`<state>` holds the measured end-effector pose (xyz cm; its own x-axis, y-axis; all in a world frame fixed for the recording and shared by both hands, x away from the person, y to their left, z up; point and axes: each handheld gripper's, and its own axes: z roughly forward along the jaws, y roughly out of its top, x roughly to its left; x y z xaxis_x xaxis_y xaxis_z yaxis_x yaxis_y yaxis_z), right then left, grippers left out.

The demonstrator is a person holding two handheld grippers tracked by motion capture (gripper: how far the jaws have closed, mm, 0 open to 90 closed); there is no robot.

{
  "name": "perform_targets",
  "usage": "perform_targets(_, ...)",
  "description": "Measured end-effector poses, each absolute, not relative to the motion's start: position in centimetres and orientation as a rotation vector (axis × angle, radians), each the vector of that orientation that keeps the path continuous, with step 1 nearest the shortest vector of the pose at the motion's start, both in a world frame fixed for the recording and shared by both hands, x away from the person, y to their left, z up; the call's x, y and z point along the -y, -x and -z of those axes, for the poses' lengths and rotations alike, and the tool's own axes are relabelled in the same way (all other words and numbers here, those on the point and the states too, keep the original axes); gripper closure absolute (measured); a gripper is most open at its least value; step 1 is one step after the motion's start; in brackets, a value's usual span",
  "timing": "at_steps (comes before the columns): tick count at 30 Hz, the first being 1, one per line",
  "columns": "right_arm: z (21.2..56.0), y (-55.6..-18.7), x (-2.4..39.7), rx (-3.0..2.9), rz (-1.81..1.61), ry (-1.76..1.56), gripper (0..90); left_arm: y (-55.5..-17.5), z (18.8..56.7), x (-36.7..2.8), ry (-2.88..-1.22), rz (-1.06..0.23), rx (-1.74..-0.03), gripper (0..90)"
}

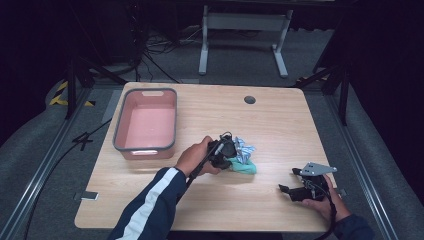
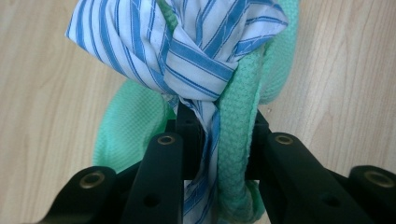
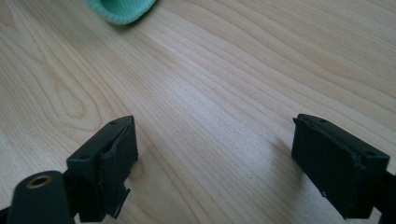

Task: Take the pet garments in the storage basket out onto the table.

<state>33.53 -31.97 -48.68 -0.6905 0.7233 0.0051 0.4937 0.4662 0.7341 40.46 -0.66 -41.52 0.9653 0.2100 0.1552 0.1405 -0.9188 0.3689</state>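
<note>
While clamping cloths (image 2: pixel 205 70), left hand-held gripper (image 2: pixel 219 140) low.

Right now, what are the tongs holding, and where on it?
The left tongs pinch the striped cloth and green cloth together just below their knot. The right tongs hold nothing.

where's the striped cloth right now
The blue-striped cloth lies mid-table in the high view, bunched with the green cloth, right of the pink bin; the left gripper is clamped on both.
</note>
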Motion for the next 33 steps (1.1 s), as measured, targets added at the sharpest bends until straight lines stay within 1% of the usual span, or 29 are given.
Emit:
perform_targets(2,48.7,-33.5,32.0,-2.412,-1.058,-1.035,15.0,-40.1,42.4,1.1,-2.783,-0.273,-0.247,74.7)
perform_targets(5,48.7,-33.5,32.0,-2.412,-1.058,-1.035,15.0,-40.0,43.4,1.5,-2.823,-0.294,-0.238,69.2)
perform_targets(6,48.7,-33.5,32.0,-2.412,-1.058,-1.035,15.0,-40.0,43.8,1.6,-2.829,-0.29,-0.249,69.2)
perform_targets(8,48.7,-33.5,32.0,-2.412,-1.058,-1.035,15.0,-40.3,44.3,1.5,-2.805,-0.26,-0.269,68.0)
perform_targets(11,48.7,-33.5,32.0,-2.412,-1.058,-1.035,15.0,-40.4,44.3,1.4,-2.791,-0.245,-0.294,64.2)
perform_targets(12,48.7,-33.5,32.0,-2.412,-1.058,-1.035,14.9,-40.4,44.3,1.3,-2.788,-0.242,-0.298,64.2)
perform_targets(13,48.7,-33.5,32.0,-2.412,-1.058,-1.035,15.0,-40.5,44.2,1.2,-2.785,-0.234,-0.296,62.0)
perform_targets(14,48.7,-33.5,32.0,-2.412,-1.058,-1.035,15.0,-40.4,44.0,1.1,-2.791,-0.236,-0.305,56.1)
perform_targets(15,48.7,-33.5,32.0,-2.412,-1.058,-1.035,15.0,-40.4,44.0,1.0,-2.779,-0.241,-0.314,53.0)
perform_targets(17,48.7,-33.5,32.0,-2.411,-1.058,-1.035,15.0,-40.4,43.8,0.8,-2.787,-0.241,-0.311,51.3)
perform_targets(18,48.7,-33.5,32.0,-2.412,-1.058,-1.035,15.0,-40.4,43.8,0.7,-2.779,-0.251,-0.309,48.8)
perform_targets(19,48.7,-33.5,32.0,-2.412,-1.058,-1.035,15.0,-40.4,43.6,0.6,-2.779,-0.249,-0.306,44.0)
perform_targets(21,48.7,-33.5,32.0,-2.412,-1.058,-1.035,15.0,-40.3,43.3,0.3,-2.769,-0.257,-0.313,38.9)
perform_targets(22,48.7,-33.5,32.0,-2.412,-1.058,-1.035,15.0,-40.3,43.1,0.1,-2.755,-0.259,-0.321,38.9)
perform_targets(23,48.7,-33.5,32.0,-2.412,-1.058,-1.035,15.0,-40.3,42.9,0.0,-2.744,-0.266,-0.321,35.4)
perform_targets(24,48.7,-33.5,32.0,-2.412,-1.058,-1.035,15.0,-40.1,42.5,-0.3,-2.734,-0.27,-0.329,28.9)
perform_targets(26,48.7,-33.5,32.0,-2.411,-1.058,-1.035,15.0,-40.1,42.3,-0.5,-2.723,-0.27,-0.328,27.4)
perform_targets(28,48.7,-33.5,32.0,-2.412,-1.058,-1.035,15.0,-39.9,41.8,-0.9,-2.701,-0.288,-0.33,23.6)
perform_targets(31,48.7,-33.5,32.0,-2.412,-1.058,-1.035,15.0,-39.6,41.2,-1.4,-2.686,-0.3,-0.325,23.4)
perform_targets(33,48.7,-33.5,32.0,-2.412,-1.058,-1.035,15.0,-39.3,40.7,-1.9,-2.681,-0.319,-0.307,21.7)
